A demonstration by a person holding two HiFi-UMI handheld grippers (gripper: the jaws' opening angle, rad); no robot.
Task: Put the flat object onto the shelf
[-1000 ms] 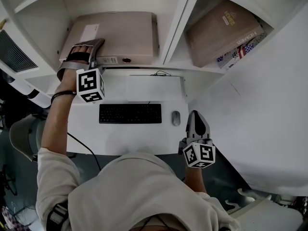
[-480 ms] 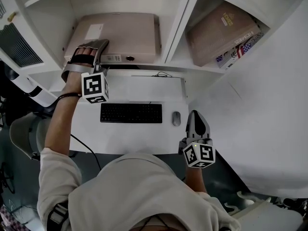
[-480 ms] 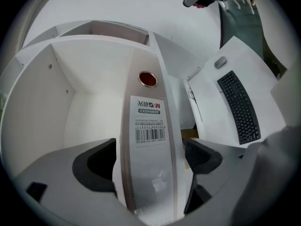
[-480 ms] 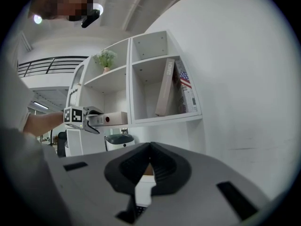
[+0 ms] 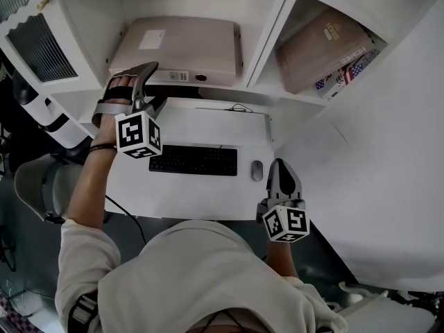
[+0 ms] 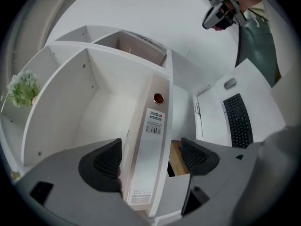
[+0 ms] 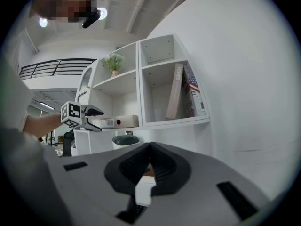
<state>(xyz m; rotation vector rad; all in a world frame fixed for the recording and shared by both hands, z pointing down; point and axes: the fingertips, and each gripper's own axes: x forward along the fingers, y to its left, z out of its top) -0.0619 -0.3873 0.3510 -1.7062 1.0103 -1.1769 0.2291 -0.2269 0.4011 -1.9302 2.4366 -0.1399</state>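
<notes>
In the left compartment of the white shelf the beige binder lies flat, with its spine turned to the front edge; the spine carries a white label and a round red ring. The left gripper is at the left front corner of the binder. In the left gripper view its jaws are wide apart and are closing, with the spine end of the binder between them. One pad is just beside the binder's side, the other pad is clearly apart from it, so the binder is not clamped. The right gripper hangs low over the right edge of the desk, near the mouse and well apart from the shelf. Its jaws are together at the tips and hold nothing. A black keyboard lies on the desk. In the right compartment some books lean.
</notes>
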